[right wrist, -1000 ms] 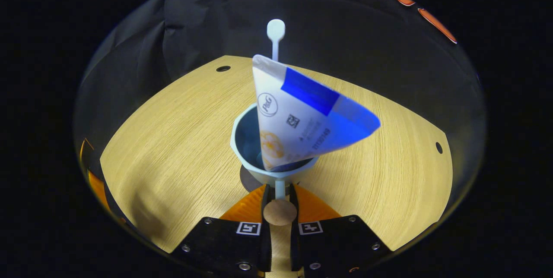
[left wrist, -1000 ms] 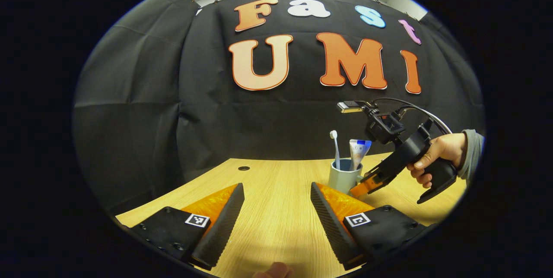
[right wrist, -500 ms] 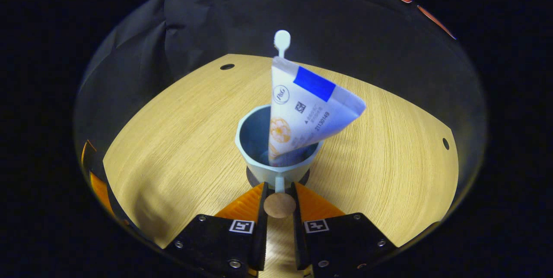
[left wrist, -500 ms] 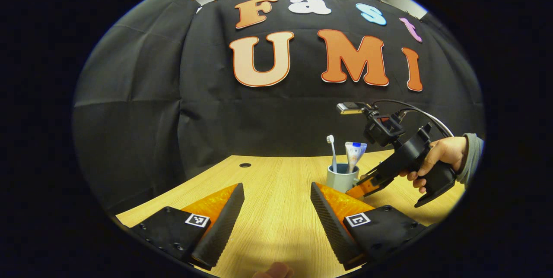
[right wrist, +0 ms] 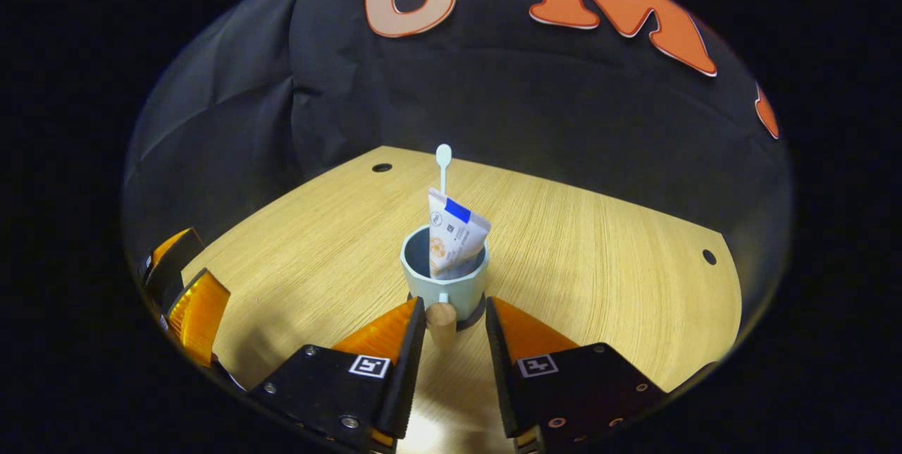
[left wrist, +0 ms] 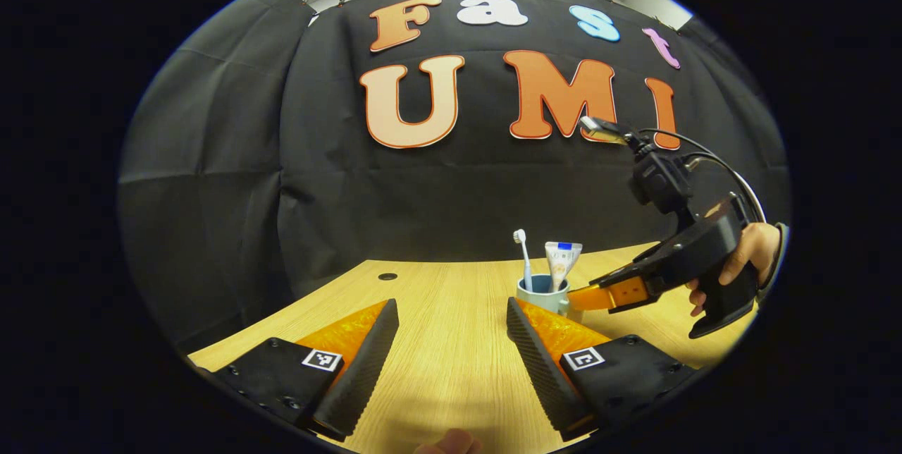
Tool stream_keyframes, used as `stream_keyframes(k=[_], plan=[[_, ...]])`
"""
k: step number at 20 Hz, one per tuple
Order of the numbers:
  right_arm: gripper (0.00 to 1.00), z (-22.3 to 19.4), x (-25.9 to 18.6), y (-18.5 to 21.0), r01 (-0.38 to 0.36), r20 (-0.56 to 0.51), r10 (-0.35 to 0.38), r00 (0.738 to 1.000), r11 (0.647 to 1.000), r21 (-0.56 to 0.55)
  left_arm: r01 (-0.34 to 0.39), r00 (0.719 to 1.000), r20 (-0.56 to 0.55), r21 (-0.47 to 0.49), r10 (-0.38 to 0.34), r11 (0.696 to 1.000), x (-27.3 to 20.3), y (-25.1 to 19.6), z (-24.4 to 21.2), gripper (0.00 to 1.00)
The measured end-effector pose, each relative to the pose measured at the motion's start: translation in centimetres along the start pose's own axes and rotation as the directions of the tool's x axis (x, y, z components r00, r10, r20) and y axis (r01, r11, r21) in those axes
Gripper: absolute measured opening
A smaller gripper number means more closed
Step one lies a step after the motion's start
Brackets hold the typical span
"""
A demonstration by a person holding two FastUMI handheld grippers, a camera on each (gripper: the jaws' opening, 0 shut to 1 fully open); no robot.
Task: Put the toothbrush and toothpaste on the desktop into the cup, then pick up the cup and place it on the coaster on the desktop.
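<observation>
The pale blue cup (right wrist: 444, 285) stands upright on a dark coaster (right wrist: 476, 316), whose edge peeks out under it. A white toothbrush (right wrist: 442, 161) and a white and blue toothpaste tube (right wrist: 454, 239) stick up out of the cup. The cup's round wooden handle (right wrist: 442, 323) points between the fingers of my right gripper (right wrist: 455, 306), which is open just behind it. In the left gripper view, the cup (left wrist: 539, 293), toothbrush (left wrist: 522, 256) and toothpaste (left wrist: 561, 260) stand mid-table. The right gripper (left wrist: 579, 297) hovers beside them. My left gripper (left wrist: 451, 306) is open and holds nothing.
The wooden tabletop (right wrist: 606, 264) has small cable holes (right wrist: 381, 167) near its back edge. A hand (left wrist: 740, 256) holds the right gripper's black handle, with cables looping above it. The left gripper's orange finger (right wrist: 197, 302) shows at the far left of the right gripper view.
My right gripper has opened off the cup's handle and drawn back and up. The cup now stands farther off, on the coaster. The left gripper has stayed put.
</observation>
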State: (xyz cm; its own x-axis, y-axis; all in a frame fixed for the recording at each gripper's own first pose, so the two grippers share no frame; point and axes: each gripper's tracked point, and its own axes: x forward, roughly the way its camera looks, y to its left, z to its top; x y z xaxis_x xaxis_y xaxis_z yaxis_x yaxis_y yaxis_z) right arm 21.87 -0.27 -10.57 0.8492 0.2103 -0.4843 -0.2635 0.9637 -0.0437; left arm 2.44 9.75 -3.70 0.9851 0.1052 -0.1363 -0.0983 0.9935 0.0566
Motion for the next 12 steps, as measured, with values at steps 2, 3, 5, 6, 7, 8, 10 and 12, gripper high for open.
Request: stream_keyframes(k=[2,3,5,6,7,8,10,12], plan=[[0.53,1.4,-0.6,-0.6,0.032,0.07,-0.03,0.997,0.999,-0.019,0.006,1.0,0.003,-0.002,-0.006,1.0,0.0,-0.3,0.6,0.98],[0.54,1.4,-0.8,-1.0,0.045,0.104,-0.043,0.994,0.999,-0.019,0.003,1.0,0.01,0.003,-0.003,1.0,0.0,-0.4,0.9,0.98],[0.54,2.3,-1.6,-1.5,0.053,0.165,-0.052,0.985,0.999,-0.002,-0.001,1.0,0.029,0.011,0.0,1.0,0.3,-0.7,2.2,0.98],[0.54,2.5,-1.9,-1.7,0.056,0.193,-0.056,0.98,0.998,0.005,0.0,0.999,0.037,0.011,-0.001,1.0,0.4,-0.9,2.7,0.98],[0.57,2.9,-2.5,-2.3,0.068,0.222,-0.068,0.973,0.998,0.007,0.002,0.999,0.046,0.009,-0.002,1.0,0.4,-1.0,3.1,0.98],[0.58,3.3,-3.1,-2.9,0.085,0.252,-0.083,0.964,0.996,0.004,0.004,0.999,0.054,0.008,-0.004,1.0,0.3,-1.4,3.5,0.97],[0.62,3.9,-4.7,-4.3,0.122,0.309,-0.116,0.944,0.993,0.001,0.01,0.997,0.07,0.008,-0.011,1.0,0.3,-2.1,4.2,0.98],[0.68,4.3,-5.8,-5.2,0.139,0.354,-0.136,0.925,0.99,0.016,0.02,0.996,0.088,0.011,-0.021,1.0,0.1,-2.9,5.1,0.97]])
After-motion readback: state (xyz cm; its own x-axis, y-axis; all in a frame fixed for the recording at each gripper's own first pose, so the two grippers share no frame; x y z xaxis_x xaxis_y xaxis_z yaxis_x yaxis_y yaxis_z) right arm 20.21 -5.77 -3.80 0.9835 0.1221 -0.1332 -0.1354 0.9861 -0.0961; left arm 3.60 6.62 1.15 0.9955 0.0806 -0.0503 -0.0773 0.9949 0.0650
